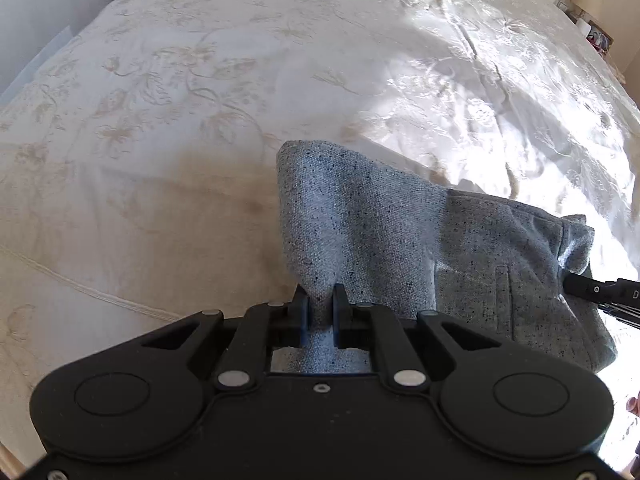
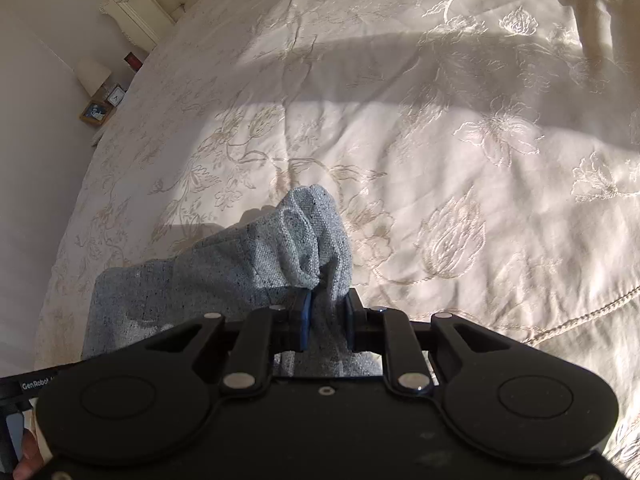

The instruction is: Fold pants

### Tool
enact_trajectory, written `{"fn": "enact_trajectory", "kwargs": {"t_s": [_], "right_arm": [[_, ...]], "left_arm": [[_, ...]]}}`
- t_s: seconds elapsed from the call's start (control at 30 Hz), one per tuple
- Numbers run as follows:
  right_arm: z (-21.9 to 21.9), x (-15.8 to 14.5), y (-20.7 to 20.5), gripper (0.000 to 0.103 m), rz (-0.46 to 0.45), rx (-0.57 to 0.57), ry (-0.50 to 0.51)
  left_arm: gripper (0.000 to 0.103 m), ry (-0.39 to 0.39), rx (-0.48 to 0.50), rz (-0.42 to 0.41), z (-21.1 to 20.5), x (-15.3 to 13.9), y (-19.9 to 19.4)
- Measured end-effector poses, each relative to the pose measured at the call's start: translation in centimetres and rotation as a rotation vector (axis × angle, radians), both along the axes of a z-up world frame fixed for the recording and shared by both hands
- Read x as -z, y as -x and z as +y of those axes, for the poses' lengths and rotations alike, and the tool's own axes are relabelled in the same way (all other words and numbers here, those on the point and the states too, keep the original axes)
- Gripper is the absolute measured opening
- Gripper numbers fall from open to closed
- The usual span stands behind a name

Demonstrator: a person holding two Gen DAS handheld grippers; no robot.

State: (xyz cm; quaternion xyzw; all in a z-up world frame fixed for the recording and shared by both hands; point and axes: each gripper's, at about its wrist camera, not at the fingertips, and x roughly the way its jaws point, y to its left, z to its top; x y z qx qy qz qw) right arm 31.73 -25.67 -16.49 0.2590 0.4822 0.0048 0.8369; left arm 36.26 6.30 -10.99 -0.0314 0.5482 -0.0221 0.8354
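Observation:
Grey speckled pants (image 1: pixel 368 232) are lifted off a cream embroidered bedspread (image 1: pixel 180 100). My left gripper (image 1: pixel 321 300) is shut on one bunched corner of the cloth, which rises between the black fingers. In the left wrist view the right gripper's black tip (image 1: pixel 588 288) pinches the cloth's other end at the far right. In the right wrist view my right gripper (image 2: pixel 326 304) is shut on a folded bunch of the same pants (image 2: pixel 240 272), which stretch away to the lower left. What hangs below the grippers is hidden.
The bedspread (image 2: pixel 440 140) fills both views, with bright sun patches across it. A nightstand with a lamp (image 2: pixel 93 76) and small picture frames (image 2: pixel 96 112) stands beside the bed near a tufted headboard (image 2: pixel 136 12). A hand (image 2: pixel 28 460) shows at the lower left edge.

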Motion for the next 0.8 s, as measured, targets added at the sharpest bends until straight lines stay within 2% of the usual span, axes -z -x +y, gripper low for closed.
{"fn": "enact_trajectory", "kwargs": {"t_s": [0.2, 0.33, 0.4, 0.43, 0.5, 0.57, 0.63, 0.8], "right_arm": [[9.6, -0.2, -1.4, 0.018, 0.018, -0.085, -0.049], [18.3, 0.2, -3.3, 0.018, 0.011, -0.143, -0.086], [22.2, 0.1, -4.3, 0.018, -0.001, -0.157, -0.082], [23.9, 0.0, -4.7, 0.021, -0.01, -0.152, -0.059], [26.7, -0.3, -5.5, 0.029, -0.005, -0.125, 0.051], [28.3, -0.4, -6.0, 0.03, 0.032, -0.089, 0.136], [29.2, -0.7, -5.7, 0.031, 0.039, -0.054, 0.172], [29.3, -3.8, -1.7, 0.03, -0.04, 0.01, 0.307]], "left_arm": [[0.015, -0.076, -0.055, 0.002, 10.0, -0.1, -0.2], [0.014, -0.111, -0.084, 0.009, 16.9, 0.6, -1.0], [0.015, -0.179, -0.094, 0.005, 19.4, 1.2, -1.7], [0.016, -0.227, -0.104, -0.004, 20.5, 1.4, -2.0], [0.016, -0.245, -0.131, -0.01, 22.3, 1.4, -2.2], [0.02, -0.207, -0.143, -0.005, 23.9, 1.4, -2.3], [0.022, -0.176, -0.147, -0.003, 24.9, 1.2, -2.0], [0.022, -0.133, -0.147, -0.002, 24.9, 0.3, -0.3]]}}
